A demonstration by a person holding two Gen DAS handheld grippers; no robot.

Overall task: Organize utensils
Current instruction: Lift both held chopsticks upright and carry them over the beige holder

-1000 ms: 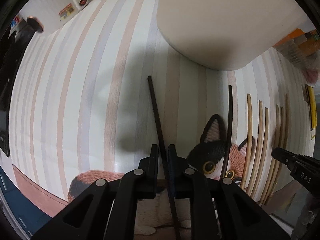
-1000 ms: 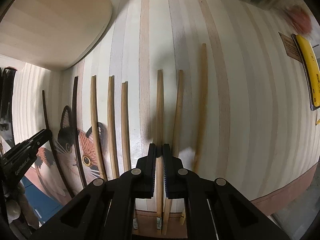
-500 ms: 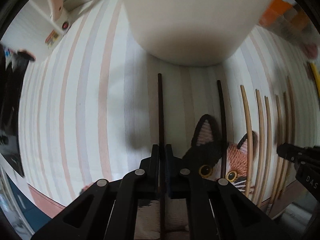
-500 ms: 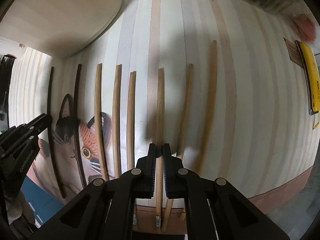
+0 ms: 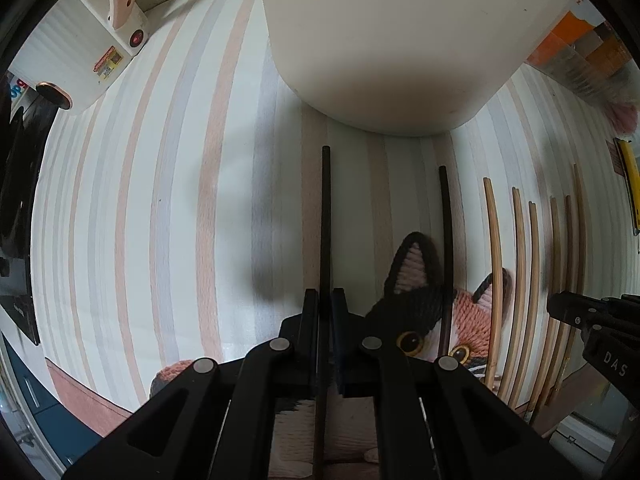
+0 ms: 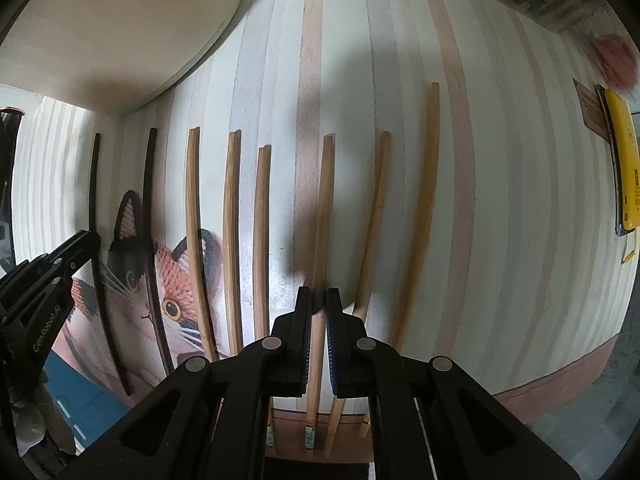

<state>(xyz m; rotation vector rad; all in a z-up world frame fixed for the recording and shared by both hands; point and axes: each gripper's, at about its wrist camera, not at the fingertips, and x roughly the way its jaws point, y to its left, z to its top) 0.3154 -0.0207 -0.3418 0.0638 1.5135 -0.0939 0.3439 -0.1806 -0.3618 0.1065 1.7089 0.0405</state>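
striped cloth [image 5: 160, 200] underlies all; black chopstick [image 5: 326, 216] is clamped by left gripper [image 5: 325, 300], wooden chopstick [image 6: 324, 216] by right gripper [image 6: 318, 300], long axes running straight ahead along the fingers.

Black plastic left gripper [image 5: 325, 300] and right gripper [image 6: 318, 300], 4 silver rivets each.

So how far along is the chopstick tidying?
Nothing looks put away yet. The left gripper is shut on a black chopstick, pointing toward the white container. The right gripper grips a wooden chopstick. Another black chopstick and several wooden ones remain on the mat.
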